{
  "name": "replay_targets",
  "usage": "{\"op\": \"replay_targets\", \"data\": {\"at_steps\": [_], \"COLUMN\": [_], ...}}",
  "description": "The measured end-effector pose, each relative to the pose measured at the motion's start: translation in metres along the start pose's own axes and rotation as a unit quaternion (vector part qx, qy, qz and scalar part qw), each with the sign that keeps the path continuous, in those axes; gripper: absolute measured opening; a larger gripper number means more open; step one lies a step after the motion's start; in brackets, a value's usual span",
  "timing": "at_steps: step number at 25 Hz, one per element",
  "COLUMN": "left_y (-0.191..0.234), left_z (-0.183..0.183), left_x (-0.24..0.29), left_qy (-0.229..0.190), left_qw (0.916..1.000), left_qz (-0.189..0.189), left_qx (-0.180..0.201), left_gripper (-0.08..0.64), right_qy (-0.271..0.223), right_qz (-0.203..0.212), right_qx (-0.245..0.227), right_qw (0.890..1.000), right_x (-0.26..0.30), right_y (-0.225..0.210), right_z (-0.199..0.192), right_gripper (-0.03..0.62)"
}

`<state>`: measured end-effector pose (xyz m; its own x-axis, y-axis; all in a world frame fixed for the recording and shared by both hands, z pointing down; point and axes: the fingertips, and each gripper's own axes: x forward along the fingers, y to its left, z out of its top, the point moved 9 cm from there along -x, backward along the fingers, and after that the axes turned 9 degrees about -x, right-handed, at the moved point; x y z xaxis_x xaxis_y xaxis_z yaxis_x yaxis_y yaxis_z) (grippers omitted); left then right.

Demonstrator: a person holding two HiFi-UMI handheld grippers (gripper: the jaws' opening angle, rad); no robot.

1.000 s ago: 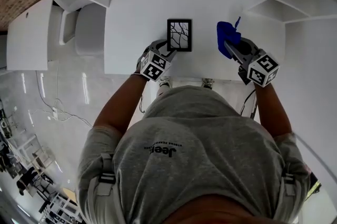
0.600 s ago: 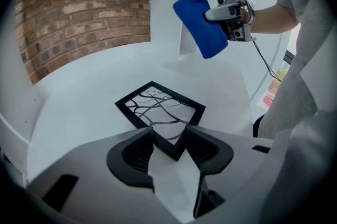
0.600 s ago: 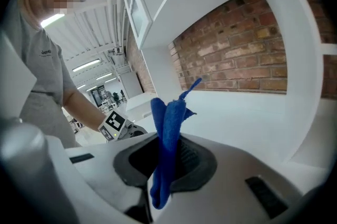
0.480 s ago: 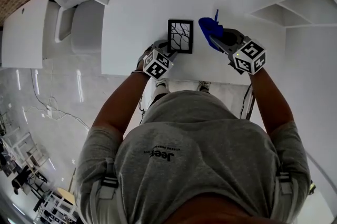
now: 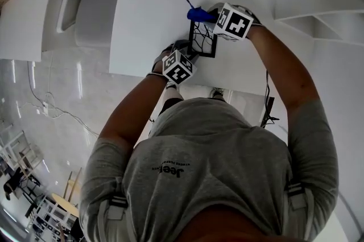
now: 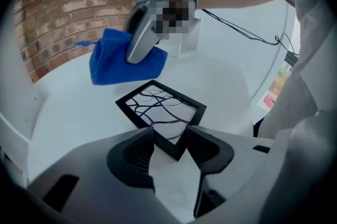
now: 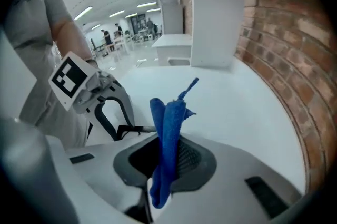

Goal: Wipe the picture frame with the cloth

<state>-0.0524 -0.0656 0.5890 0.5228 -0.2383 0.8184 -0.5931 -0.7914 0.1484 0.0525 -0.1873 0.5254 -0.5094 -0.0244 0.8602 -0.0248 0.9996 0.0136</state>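
1. The picture frame (image 5: 202, 41) lies flat on the white surface (image 5: 153, 1), the widest thing in view. In the head view it is at about 12 o'clock from the person.
2. The person (image 5: 210, 167), dressed in grey, leans over the near edge of the surface. Both arms are stretched toward the frame.
3. The left tongs (image 6: 169, 136) sit at the frame's 7 o'clock, pointing down at it. Their jaws stand apart and have just been opening. The near corner of the frame lies between them, unsqueezed.
4. The right tongs (image 7: 168, 159) are at the frame's 1 o'clock, tilted downward, with their jaws clamped on the cloth (image 7: 169, 117).
5. The frame has a thin black border around a white print of black branching lines.
6. The cloth is blue and bunched into folds. It sticks out of the right tongs toward the frame's 11 o'clock, at its far edge. No view shows whether it touches the frame.
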Motion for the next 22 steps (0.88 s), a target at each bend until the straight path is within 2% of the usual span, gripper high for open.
{"op": "replay_targets", "data": {"at_steps": [3, 5, 8, 15, 22], "left_y": [0.000, 0.000, 0.000, 0.000, 0.002], "left_z": [0.000, 0.000, -0.001, -0.002, -0.002], "left_x": [0.000, 0.000, -0.002, -0.002, -0.002], "left_qy": [0.000, 0.000, -0.002, -0.004, 0.002], "left_qw": [1.0000, 1.0000, 1.0000, 1.0000, 1.0000], "left_qz": [-0.002, -0.001, -0.002, -0.001, 0.000], "left_qx": [0.000, -0.001, -0.003, -0.004, -0.006], "left_gripper": [0.204, 0.204, 0.204, 0.204, 0.204], "right_qy": [0.064, 0.108, 0.144, 0.176, 0.200], "right_qz": [0.025, 0.019, 0.015, 0.015, 0.015], "right_qx": [-0.037, -0.053, -0.069, -0.063, -0.038], "right_qw": [0.997, 0.993, 0.987, 0.982, 0.979], "right_x": [0.025, 0.035, 0.049, 0.055, 0.036], "right_y": [-0.008, -0.012, -0.016, -0.017, -0.013], "right_z": [0.016, 0.022, 0.029, 0.023, -0.013], "right_gripper": [0.051, 0.051, 0.051, 0.051, 0.051]}}
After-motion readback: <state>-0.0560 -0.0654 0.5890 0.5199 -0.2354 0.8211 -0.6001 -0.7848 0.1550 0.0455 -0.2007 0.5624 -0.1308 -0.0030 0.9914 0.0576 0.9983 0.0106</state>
